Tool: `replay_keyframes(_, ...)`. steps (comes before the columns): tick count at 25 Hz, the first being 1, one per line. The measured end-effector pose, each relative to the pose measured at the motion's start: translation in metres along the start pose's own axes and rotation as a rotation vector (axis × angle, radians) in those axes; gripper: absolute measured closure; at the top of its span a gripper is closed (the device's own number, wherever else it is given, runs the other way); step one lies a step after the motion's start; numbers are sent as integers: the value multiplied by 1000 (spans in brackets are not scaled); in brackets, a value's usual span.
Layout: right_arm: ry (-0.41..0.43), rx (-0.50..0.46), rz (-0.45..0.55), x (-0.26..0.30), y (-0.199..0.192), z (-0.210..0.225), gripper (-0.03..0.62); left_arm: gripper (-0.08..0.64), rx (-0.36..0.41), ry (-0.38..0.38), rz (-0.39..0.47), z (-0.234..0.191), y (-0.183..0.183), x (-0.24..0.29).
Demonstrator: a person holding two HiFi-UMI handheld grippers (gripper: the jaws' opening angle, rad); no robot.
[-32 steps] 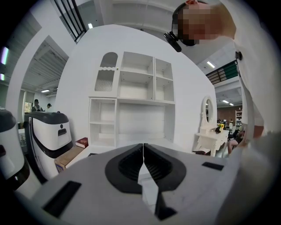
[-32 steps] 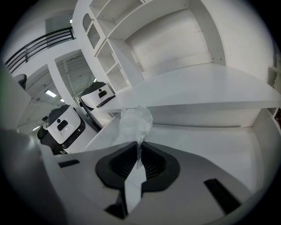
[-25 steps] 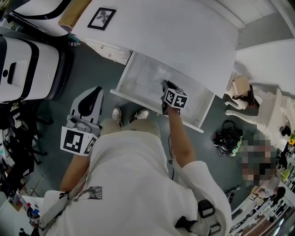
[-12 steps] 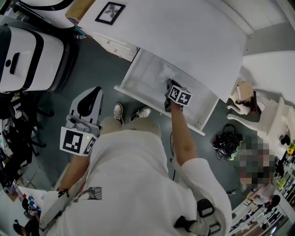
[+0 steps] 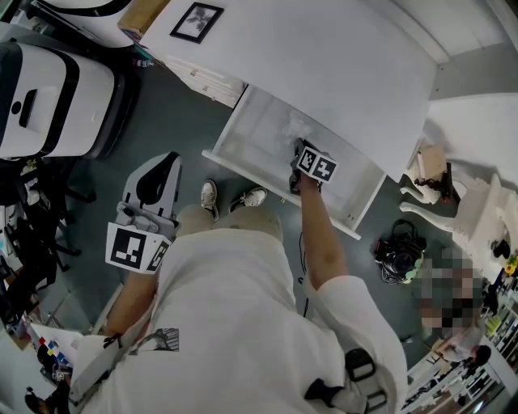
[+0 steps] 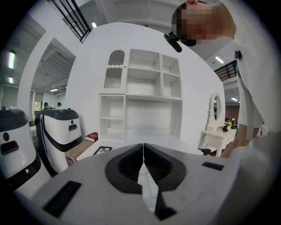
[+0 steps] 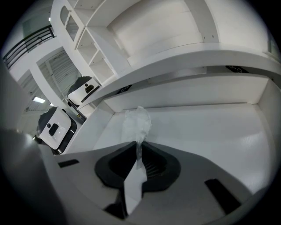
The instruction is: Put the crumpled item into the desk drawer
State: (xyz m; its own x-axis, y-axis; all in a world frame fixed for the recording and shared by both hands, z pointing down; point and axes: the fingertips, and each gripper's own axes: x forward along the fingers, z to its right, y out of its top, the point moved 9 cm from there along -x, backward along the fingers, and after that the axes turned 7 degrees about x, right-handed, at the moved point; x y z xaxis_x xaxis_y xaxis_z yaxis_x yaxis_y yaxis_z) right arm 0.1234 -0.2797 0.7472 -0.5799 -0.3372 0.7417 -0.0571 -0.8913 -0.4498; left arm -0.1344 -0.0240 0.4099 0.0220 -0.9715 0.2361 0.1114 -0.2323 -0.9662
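The desk drawer point(image 5: 243, 137) stands pulled out under the white desk top point(image 5: 324, 57). My right gripper point(image 5: 298, 146) reaches down into it. Its jaws pinch a crumpled white, thin item point(image 7: 136, 124), which sticks up past the tips above the drawer floor point(image 7: 210, 132). The right gripper point(image 7: 138, 148) is starting to open, with the item still between the pads. From the head view the item point(image 5: 293, 127) is a pale lump just beyond the tips. My left gripper point(image 5: 164, 162) hangs by the person's left leg over the grey floor. The left gripper point(image 6: 143, 147) is shut and empty.
A framed picture point(image 5: 194, 22) lies on the desk's far left. A large white and black machine point(image 5: 48, 97) stands to the left. A black bag point(image 5: 398, 247) sits on the floor at the right, near a white dressing table point(image 5: 461, 194). The person's shoes point(image 5: 231, 198) are under the drawer front.
The right gripper with the crumpled item has edged slightly further over the drawer. The left gripper has stayed where it was.
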Motion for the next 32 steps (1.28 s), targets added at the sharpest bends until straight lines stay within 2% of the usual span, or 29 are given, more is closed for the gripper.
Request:
replay_keyframes(5,-16,18,-6,0,0,1,522,541,1,-2,1,1,2,2)
replay_keyframes(9,-57,-12,10,-1,1,-1,508,541,2,-8,1,0,1,2)
replay_keyframes(15,-99,-21,39,-8,1,-2,396,541,-1,-24,6,-3,1,3)
replay_keyframes(18,-108,-10,68,-15,0,-2,376,541,-2,-44,16,-3,1,4)
replay_keyframes(22,-114,4,89,-26,-3,-4,376,541,-5,-72,30,-5,0,4)
replay_keyframes(26,-164,25,127,-44,-6,-1,394,541,-8,-120,61,-11,0,7)
replay_keyframes(29,-184,46,154,-58,-11,-5,435,541,-13,-153,87,-21,1,6)
replay_keyframes(32,-208,51,181,-77,-14,-14,507,541,-26,-190,119,-31,0,6)
